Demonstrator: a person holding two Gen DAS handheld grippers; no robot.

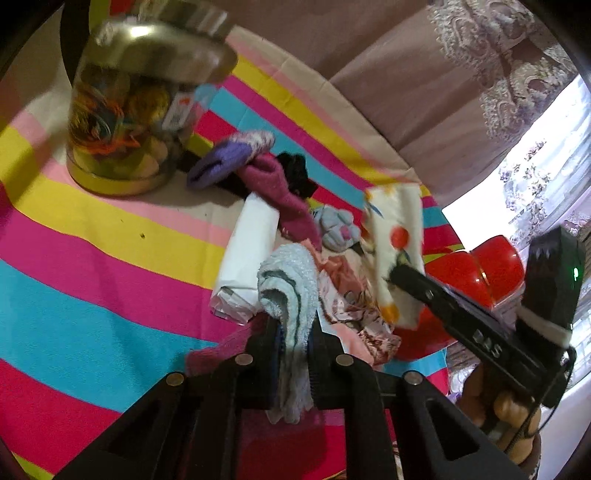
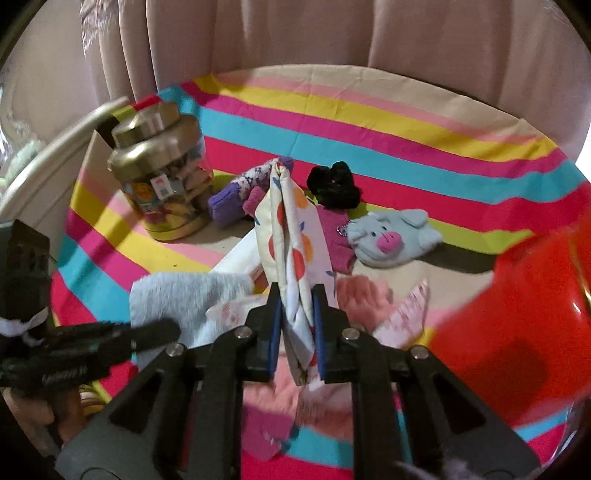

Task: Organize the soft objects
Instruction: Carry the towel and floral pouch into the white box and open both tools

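My left gripper (image 1: 293,325) is shut on a light blue fuzzy cloth (image 1: 291,288), held above the pile; the cloth also shows in the right wrist view (image 2: 177,299). My right gripper (image 2: 297,291) is shut on a cream cloth with an orange fruit print (image 2: 291,236), held upright; it shows in the left wrist view too (image 1: 397,236). Under them lies a pile of soft things: a purple sock (image 2: 229,203), a magenta sock (image 1: 280,195), a black scrunchie (image 2: 334,184), a blue pig-face piece (image 2: 391,236), a pink floral cloth (image 1: 347,295) and a white folded cloth (image 1: 247,254).
A clear jar with a gold lid (image 2: 162,188) stands at the left on the striped tablecloth (image 2: 369,129). A red plastic container (image 2: 517,332) sits at the right, close to my right gripper. Pink curtains (image 2: 295,33) hang behind the table.
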